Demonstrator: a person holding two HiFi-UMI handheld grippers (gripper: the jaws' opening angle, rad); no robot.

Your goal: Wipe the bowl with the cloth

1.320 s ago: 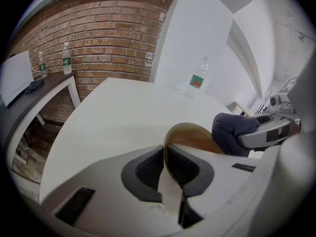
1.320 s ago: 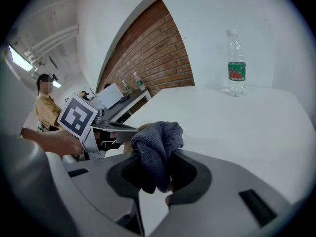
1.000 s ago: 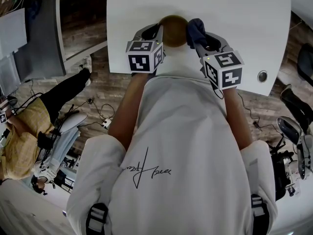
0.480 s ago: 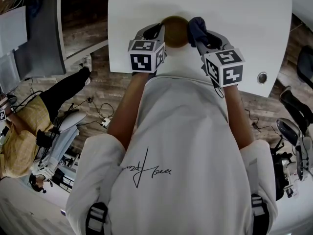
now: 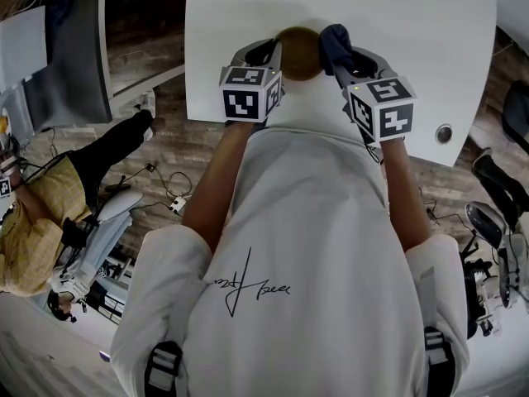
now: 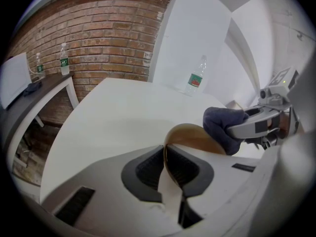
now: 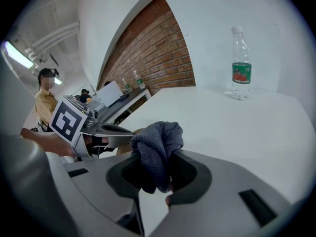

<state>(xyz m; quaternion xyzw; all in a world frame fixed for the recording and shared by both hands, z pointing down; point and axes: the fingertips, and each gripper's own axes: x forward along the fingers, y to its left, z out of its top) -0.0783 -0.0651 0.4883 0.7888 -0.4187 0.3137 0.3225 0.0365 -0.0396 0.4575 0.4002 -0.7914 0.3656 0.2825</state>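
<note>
Jaws, left gripper [image 6: 165, 154]: clamped on rim of round brown bowl [image 6: 190, 135] | right gripper [image 7: 158, 167]: clamped on bunched dark-blue cloth [image 7: 158, 142], touching bowl

The bowl [image 6: 193, 136] looks glossy, the cloth [image 7: 157, 147] nubbly knit, the table [image 6: 113, 112] smooth matt.

A clear plastic bottle [image 7: 241, 65] with a green label stands upright on the white counter [image 5: 413, 40], near its far edge. Behind it there is a brick wall [image 6: 98, 38], and a dark side desk [image 6: 29, 100] before this wall carries two more bottles [image 6: 64, 60]. At the left a person in a yellow shirt [image 5: 33, 222] is near cables [image 5: 165, 190] that lie on the wooden floor [image 5: 198, 151].
</note>
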